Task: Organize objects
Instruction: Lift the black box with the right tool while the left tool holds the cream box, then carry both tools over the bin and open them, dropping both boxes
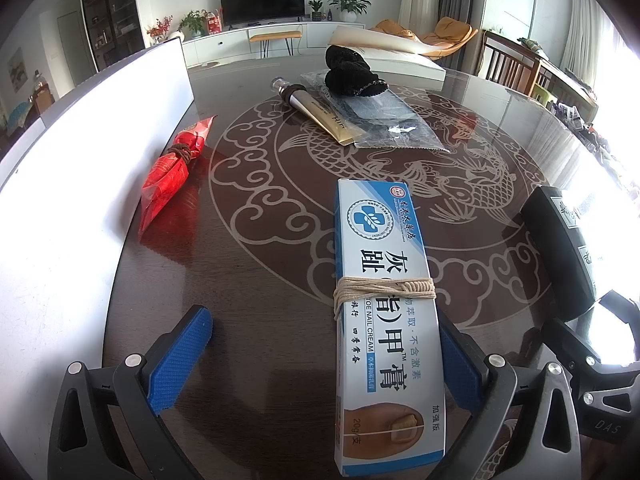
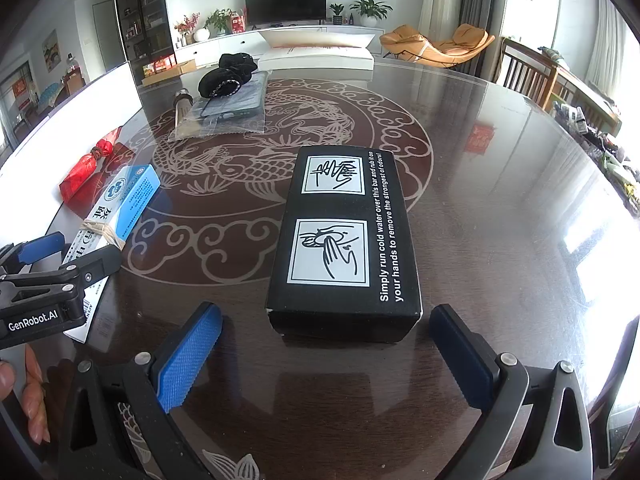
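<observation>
A blue-and-white nail cream box (image 1: 384, 300), tied round with string, lies on the dark patterned table (image 1: 260, 240). It sits between the fingers of my left gripper (image 1: 320, 320), close against the right pad (image 1: 460, 364) and far from the left pad. That gripper is open. A black box with hand-washing drawings (image 2: 344, 236) lies flat just ahead of my right gripper (image 2: 326, 314). Its jaws stand wide open and touch nothing. The right wrist view also shows the nail cream box (image 2: 120, 204) and the left gripper (image 2: 60, 276) at the left.
A red tied packet (image 1: 172, 172) lies by a white board (image 1: 80, 160) on the left. Farther back are a gold tube (image 1: 316, 108), a clear bag holding something dark (image 1: 384, 120), a black cloth (image 1: 352, 70) and a white box (image 1: 400, 56). A person's fingers (image 2: 32, 392) show at lower left.
</observation>
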Action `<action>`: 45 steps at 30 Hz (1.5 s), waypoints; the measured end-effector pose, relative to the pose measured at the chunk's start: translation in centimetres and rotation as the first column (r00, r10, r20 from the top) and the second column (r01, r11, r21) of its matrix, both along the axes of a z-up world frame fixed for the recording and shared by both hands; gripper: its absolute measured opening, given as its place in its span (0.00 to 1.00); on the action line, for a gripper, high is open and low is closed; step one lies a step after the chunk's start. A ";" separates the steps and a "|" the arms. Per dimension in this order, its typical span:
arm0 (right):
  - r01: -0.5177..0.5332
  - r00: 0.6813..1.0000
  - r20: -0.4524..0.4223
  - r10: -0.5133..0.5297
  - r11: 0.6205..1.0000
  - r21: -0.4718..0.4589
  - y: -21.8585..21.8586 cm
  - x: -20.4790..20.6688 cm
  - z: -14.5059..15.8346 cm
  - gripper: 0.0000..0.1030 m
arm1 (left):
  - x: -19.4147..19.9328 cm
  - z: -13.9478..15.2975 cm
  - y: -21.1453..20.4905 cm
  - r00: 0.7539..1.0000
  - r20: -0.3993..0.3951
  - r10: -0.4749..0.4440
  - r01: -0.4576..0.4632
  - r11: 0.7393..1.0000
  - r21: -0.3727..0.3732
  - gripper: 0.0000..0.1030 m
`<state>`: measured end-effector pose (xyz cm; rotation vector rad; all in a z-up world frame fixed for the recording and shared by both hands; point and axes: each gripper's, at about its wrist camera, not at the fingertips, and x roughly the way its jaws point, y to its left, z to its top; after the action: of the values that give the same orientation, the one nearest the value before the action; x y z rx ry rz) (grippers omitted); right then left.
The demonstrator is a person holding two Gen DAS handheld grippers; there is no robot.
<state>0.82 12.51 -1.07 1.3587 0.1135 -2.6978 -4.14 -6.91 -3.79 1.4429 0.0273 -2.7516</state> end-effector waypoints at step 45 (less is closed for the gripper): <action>-0.233 0.972 -0.085 0.219 0.848 -0.477 -8.3 3.0 14.5 0.57 | 11.1 15.7 -13.3 0.953 -0.293 0.072 0.017 0.956 0.291 0.39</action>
<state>3.80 4.24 13.44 1.0751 -0.3575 -2.3272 6.97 -20.19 11.94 1.0376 0.4763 -3.0133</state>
